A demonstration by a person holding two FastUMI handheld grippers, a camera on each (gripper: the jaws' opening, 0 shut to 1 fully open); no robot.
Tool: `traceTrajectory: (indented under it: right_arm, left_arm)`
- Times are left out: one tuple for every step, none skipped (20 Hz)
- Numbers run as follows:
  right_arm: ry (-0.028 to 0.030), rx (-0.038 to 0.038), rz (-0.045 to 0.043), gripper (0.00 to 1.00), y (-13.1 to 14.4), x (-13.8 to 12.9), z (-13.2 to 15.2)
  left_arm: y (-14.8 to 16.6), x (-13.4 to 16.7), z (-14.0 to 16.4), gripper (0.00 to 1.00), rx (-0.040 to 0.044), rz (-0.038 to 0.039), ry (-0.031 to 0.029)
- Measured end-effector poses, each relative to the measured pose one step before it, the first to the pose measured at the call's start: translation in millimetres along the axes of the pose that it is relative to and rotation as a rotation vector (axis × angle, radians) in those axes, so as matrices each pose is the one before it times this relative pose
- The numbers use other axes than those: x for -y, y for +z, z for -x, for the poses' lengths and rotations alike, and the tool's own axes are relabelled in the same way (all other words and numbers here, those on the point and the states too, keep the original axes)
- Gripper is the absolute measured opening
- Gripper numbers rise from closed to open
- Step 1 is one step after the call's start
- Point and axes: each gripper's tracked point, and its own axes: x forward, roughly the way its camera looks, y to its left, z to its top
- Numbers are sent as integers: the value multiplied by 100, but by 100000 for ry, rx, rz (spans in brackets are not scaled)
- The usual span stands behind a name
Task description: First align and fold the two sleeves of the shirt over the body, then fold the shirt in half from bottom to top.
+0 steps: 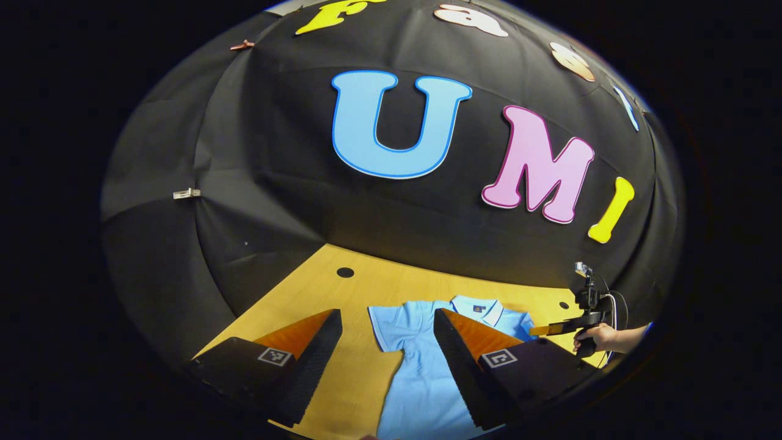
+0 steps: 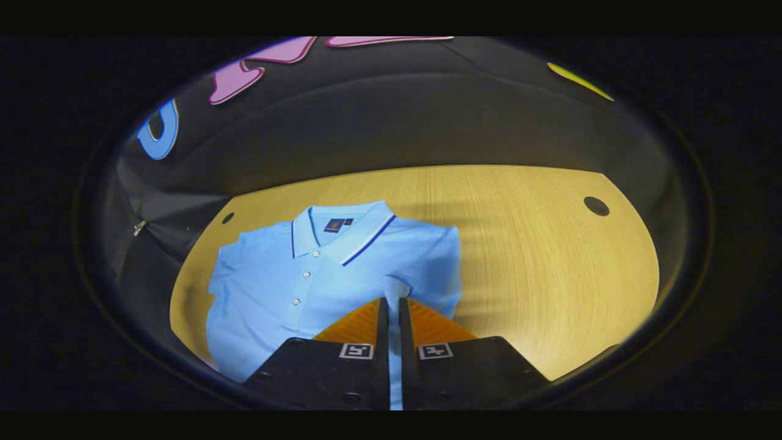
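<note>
One light-blue shirt (image 2: 293, 281) lay flat, collar (image 2: 342, 235) up, on the one wooden table (image 2: 537, 256). In the left gripper view the left gripper (image 1: 388, 321) hung with fingers wide apart over the shirt's (image 1: 421, 379) left edge. One hand (image 1: 602, 336) held the right gripper (image 2: 393, 302), whose fingers were clamped on a fold of the shirt's sleeve.

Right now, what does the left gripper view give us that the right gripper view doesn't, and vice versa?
Left gripper view: the left hand-held gripper open above the shirt's left side, plus the other hand-held gripper held by a hand at the far right.

Right gripper view: the right hand-held gripper pinching a fold of sleeve fabric, and the collar and button placket.

Both: the light blue shirt lying on the wooden table.
</note>
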Motion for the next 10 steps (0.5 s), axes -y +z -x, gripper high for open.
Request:
traceTrajectory:
  right_arm:
    - [-891,1292,1272,12,370,88,315]
    - [2086,-821,-348,28,-227,-749,-162]
    - [1154,-1375,-1201,44,-243,-261,401]
    - [-496,-159,-404,60,-125,9,377]
    - [136,1197,296,61,349,11,893]
    - [564,2586,162,55,409,-262,978]
    - [418,2348,-24,65,437,-128,964]
    - [637,2230,-175,72,337,-134,1126]
    - [-158,1661,-336,78,218,169,1058]
    - [-539,1237,-622,81,135,291,1303]
  left_arm:
    - [-296,-10,-744,97,-1175,-426,-1896]
    - [-511,42,-741,97,-1427,-532,-1539]
    - [-310,-50,-976,97,-1174,-671,-1540]
    - [-59,-128,-1240,96,786,-653,-1770]
    - [-53,-45,-1458,97,123,-689,-1768]
    - [-478,-129,-1511,97,-1776,-743,-1024]
    - [-485,-253,-1574,97,-2544,-1178,-635]
    - [-466,-263,-1902,97,-2445,-2425,-138]
    - [-382,-385,-1928,97,-2089,-3138,2]
    - [-621,-183,-1962,97,-2191,-2617,-915]
